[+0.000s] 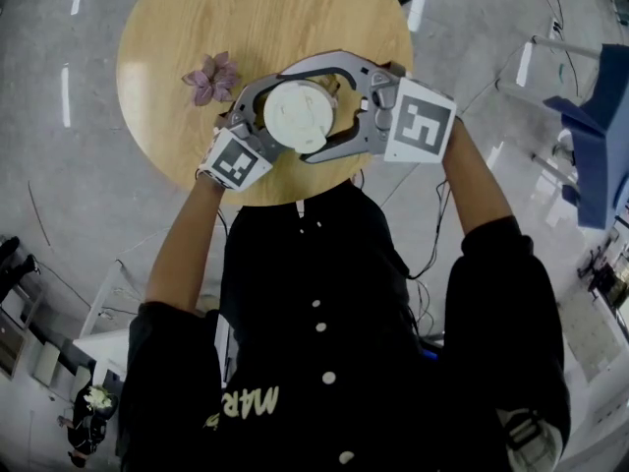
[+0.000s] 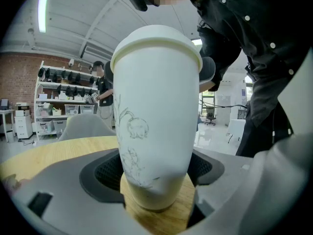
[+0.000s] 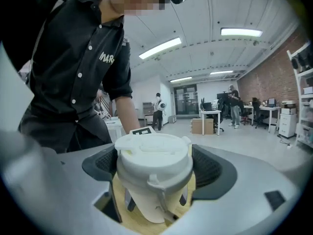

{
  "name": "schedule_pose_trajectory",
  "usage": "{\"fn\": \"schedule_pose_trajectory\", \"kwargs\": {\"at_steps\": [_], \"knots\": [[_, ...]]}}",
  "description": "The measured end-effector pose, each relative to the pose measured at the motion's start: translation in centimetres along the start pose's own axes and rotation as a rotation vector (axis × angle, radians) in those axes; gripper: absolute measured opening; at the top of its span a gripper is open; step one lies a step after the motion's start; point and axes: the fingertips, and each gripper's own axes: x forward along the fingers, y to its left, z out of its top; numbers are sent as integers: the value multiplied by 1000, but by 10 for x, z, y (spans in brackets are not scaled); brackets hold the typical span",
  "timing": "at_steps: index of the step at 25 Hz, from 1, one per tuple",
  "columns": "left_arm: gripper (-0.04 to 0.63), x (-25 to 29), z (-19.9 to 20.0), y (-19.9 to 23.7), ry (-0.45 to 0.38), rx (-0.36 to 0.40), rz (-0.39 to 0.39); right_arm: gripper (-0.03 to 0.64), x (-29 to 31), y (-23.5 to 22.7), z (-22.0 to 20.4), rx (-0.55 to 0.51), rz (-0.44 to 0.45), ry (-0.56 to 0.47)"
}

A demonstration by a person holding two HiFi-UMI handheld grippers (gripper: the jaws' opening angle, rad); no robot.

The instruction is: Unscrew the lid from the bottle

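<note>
The bottle [image 2: 156, 116], white with a faint line drawing on its side, stands upright on the round wooden table [image 1: 197, 28], close to the edge nearest the person. Its white lid [image 3: 152, 155], which has a flip tab and a small strap, sits on top. It looks fully seated, with no gap showing at the rim, so as far as the pictures tell it is not yet off. Low on the bottle, the left gripper [image 2: 156, 173] has its dark pads pressed against both sides of the narrowing body, clamping it to the tabletop. Above that, the right gripper [image 3: 154, 168] has its jaws spread wide around the lid, and both pads appear to rest against the lid's sides, so I judge it is gripping the lid. Both holds look made, but the unscrewing is at most begun. Turning the lid loose and lifting it clear are left to do. Beyond the bottle, toward the left gripper's side, a purplish flower-shaped thing [image 1: 211, 77] lies on the table.
</note>
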Motion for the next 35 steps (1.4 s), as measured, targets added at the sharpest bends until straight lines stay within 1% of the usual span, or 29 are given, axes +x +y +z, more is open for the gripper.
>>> {"fn": "schedule_pose_trajectory", "kwargs": {"at_steps": [2,4,5,6,8,10,12,14,16,17,18,19,20,21,23,25,26,27,28,29,31,33,35], "knots": [[367,0,0,-1,1,8,-2,455,1,1,-2,8,-4,16],[367,-1,-1,-1,-2,4,-2,459,1,-1,-3,28,-51,24],[367,-1,-1,-1,-2,-2,-1,465,-1,-3,-4,48,-89,29],[367,-2,-1,0,0,-5,0,476,-4,-6,-4,72,-139,35],[367,-2,-1,-1,6,-4,2,497,-12,-9,-7,131,-277,46],[367,-1,-1,-2,4,-2,4,505,-15,-10,-12,200,-426,53],[367,-1,-1,-2,2,-1,5,505,-13,-12,-16,246,-552,39],[367,-1,0,0,1,-5,8,496,-9,-16,-15,265,-650,15],[367,-2,0,0,-1,-11,12,475,-6,-19,-12,250,-709,-7],[367,-2,0,0,0,-11,13,461,-4,-20,-10,228,-713,-17],[367,-2,0,0,2,-11,12,461,-3,-20,-7,203,-696,-23],[367,-3,0,0,4,-11,12,460,-2,-20,-5,178,-658,-27],[367,-3,0,-1,4,-12,11,460,0,-18,-3,150,-599,-30],[367,-2,0,-1,3,-11,10,460,1,-17,0,115,-519,-34],[367,-2,0,0,4,-10,10,460,5,-11,2,47,-316,-33],[367,-3,-1,0,7,-12,10,460,7,-4,1,14,-119,-15],[367,-3,-1,0,8,-13,10,460,7,-2,-1,9,-44,0],[367,-3,-1,0,8,-12,10,460,8,1,-3,9,10,18],[367,-3,-1,0,7,-9,9,460,8,2,-4,12,42,33],[367,-4,0,0,7,-6,9,460,9,3,-4,16,54,45],[367,-4,0,0,8,-3,7,460,10,1,-5,35,26,53],[367,-4,0,-1,10,-7,7,480,6,-3,-7,75,-58,53],[367,-3,1,-1,7,-10,9,503,-2,-6,-8,121,-176,47]]}}
